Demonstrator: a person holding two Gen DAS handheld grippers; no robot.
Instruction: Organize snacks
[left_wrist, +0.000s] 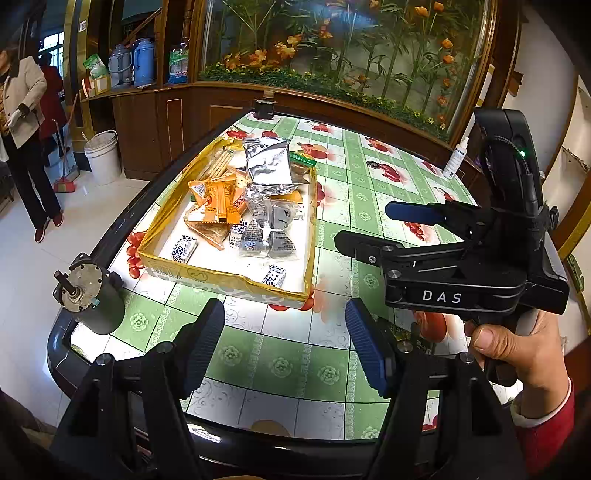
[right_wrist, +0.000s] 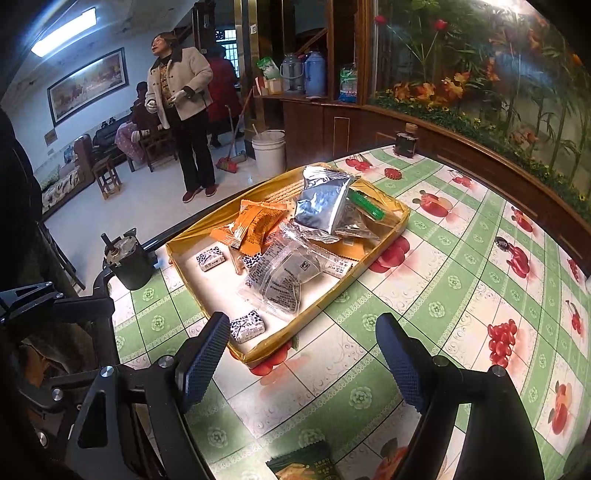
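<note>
Snacks (left_wrist: 258, 206) sit heaped in the tray (left_wrist: 310, 229) ahead of both grippers, on the table (left_wrist: 280, 365). Left gripper (left_wrist: 286, 345) stands wide with nothing between its jaws; right gripper (right_wrist: 303, 363) likewise wide and empty, short of the tray's near corner. Risk one: the foil bag (right_wrist: 325, 205) rests tilted on top of the pile and would likely slide or topple if a lower packet is pulled first. Risk two: the clear packets (right_wrist: 284, 277) overlap, so a closing gripper may pinch two at once. Risk three: the tray looks light; a push against its wall could shove it toward the table edge on the left. The right wrist view alone shows a green packet (right_wrist: 303, 467) lying on the table below the gripper, outside the tray. The left wrist view alone shows the right gripper's body in a hand (left_wrist: 517, 350), and a spray bottle (left_wrist: 456, 158) far ahead to its right.
</note>
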